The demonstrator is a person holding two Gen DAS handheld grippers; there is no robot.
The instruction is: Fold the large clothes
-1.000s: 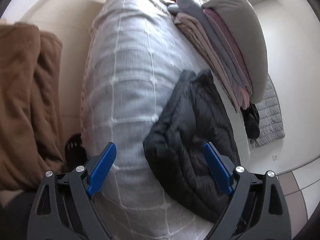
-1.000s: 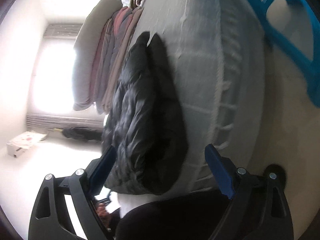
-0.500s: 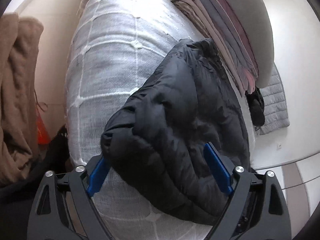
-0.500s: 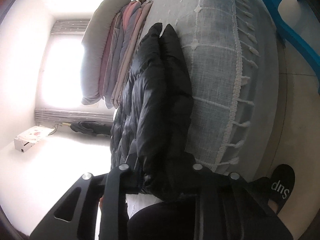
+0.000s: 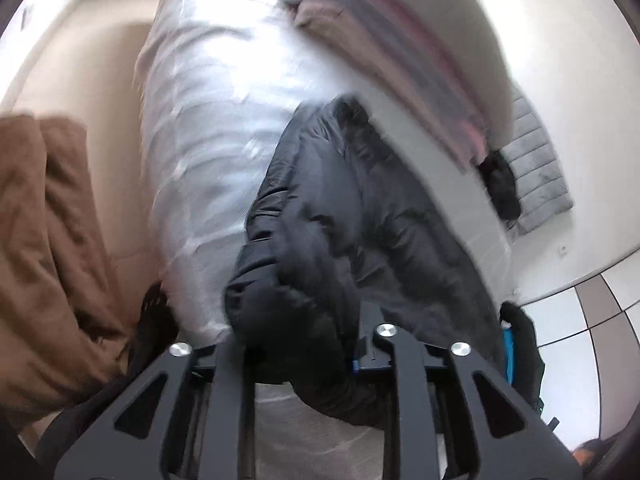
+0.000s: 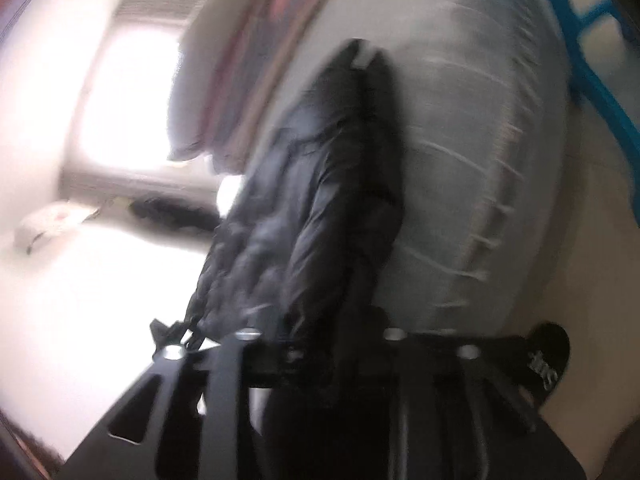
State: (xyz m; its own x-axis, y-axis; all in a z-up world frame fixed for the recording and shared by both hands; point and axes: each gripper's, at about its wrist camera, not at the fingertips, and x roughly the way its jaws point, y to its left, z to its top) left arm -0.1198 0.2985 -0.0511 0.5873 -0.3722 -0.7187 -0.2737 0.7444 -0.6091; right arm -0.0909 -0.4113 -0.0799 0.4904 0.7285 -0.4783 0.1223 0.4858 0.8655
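Both hand-held grippers [image 5: 304,344] [image 6: 320,344] apparently clamped on black puffer jacket's [image 5: 360,208] near edge, blurred

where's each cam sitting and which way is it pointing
Left wrist: on the left gripper, looking down along its fingers at the black puffer jacket on the pale checked bedspread; its jaws have just closed on the jacket's near edge.
Right wrist: on the right gripper, looking along the bedspread toward a bright window; its jaws clamp the jacket.
Shared: jacket, bedspread, stack of folded clothes.
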